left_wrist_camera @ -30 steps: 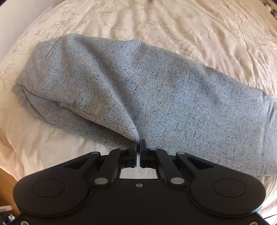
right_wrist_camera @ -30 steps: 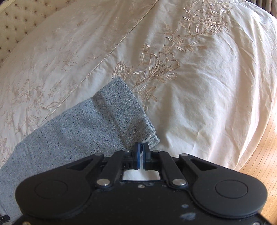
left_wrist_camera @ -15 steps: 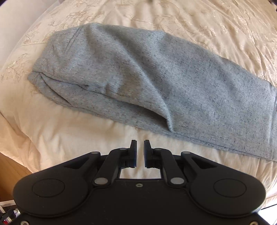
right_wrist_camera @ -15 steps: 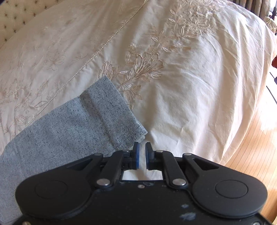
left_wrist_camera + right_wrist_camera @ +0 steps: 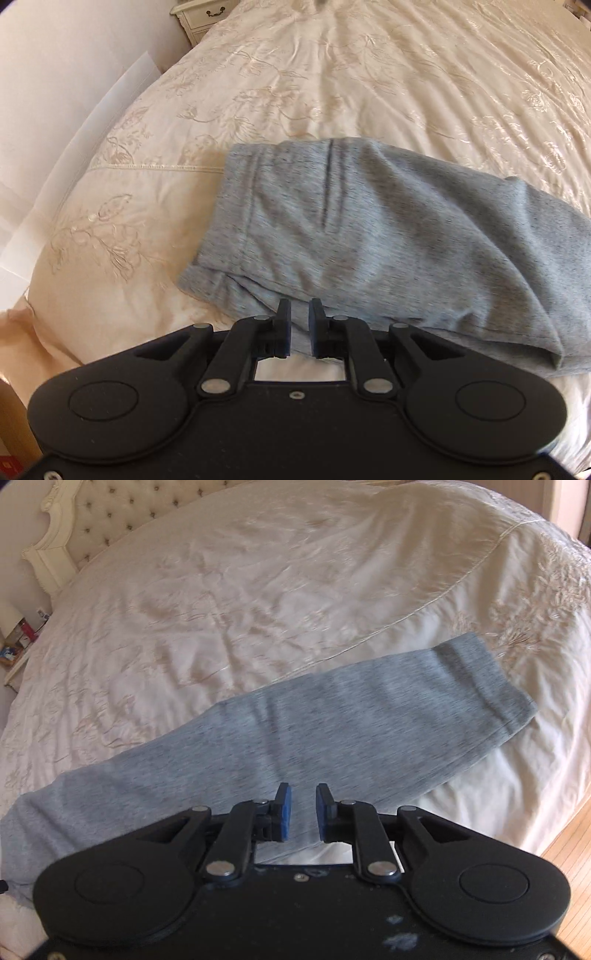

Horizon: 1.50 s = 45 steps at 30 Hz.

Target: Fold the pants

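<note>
Both grippers, L [image 5: 299,314] & R [image 5: 303,801], gape over unlabelled pants [image 5: 295,731].

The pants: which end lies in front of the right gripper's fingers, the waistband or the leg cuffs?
The leg cuffs, hemmed and narrow; the waistband shows only in the left view.

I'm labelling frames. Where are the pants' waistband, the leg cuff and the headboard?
waistband [image 5: 236,218]: left wrist view, on its stitched band.
leg cuff [image 5: 484,683]: right wrist view, on the hemmed end.
headboard [image 5: 103,524]: right wrist view, on the tufted panel.
</note>
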Each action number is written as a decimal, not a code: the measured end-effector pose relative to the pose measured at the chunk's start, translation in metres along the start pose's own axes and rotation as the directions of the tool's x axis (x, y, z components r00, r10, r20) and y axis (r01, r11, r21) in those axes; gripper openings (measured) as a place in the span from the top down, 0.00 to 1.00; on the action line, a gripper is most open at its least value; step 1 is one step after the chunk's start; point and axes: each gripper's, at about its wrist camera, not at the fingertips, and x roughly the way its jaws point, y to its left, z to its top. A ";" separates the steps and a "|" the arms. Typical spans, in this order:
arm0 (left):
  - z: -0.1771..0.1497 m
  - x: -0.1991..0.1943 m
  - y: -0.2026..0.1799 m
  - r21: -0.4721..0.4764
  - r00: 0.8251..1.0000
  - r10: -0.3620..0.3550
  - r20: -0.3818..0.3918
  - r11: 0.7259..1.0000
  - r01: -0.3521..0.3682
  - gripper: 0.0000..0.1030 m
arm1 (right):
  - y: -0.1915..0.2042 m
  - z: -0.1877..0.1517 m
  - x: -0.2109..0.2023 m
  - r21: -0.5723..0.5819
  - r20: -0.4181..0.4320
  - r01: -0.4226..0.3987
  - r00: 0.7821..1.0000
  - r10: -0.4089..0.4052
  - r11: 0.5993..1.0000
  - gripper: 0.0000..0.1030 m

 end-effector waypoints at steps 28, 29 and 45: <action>0.031 0.091 0.085 0.005 0.946 -0.315 -0.079 0.948 0.317 0.73 | 0.233 -0.110 0.042 -0.011 -0.271 -0.267 0.928 0.254 0.964 0.69; 0.032 0.090 0.089 -0.013 0.937 -0.343 -0.069 0.939 0.343 0.83 | 0.233 -0.111 0.044 0.005 -0.269 -0.265 0.928 0.257 0.964 0.67; 0.048 0.064 0.110 -0.029 0.928 -0.371 -0.026 0.929 0.370 0.83 | 0.238 -0.122 0.081 0.330 -0.316 -0.221 0.890 0.328 0.918 0.61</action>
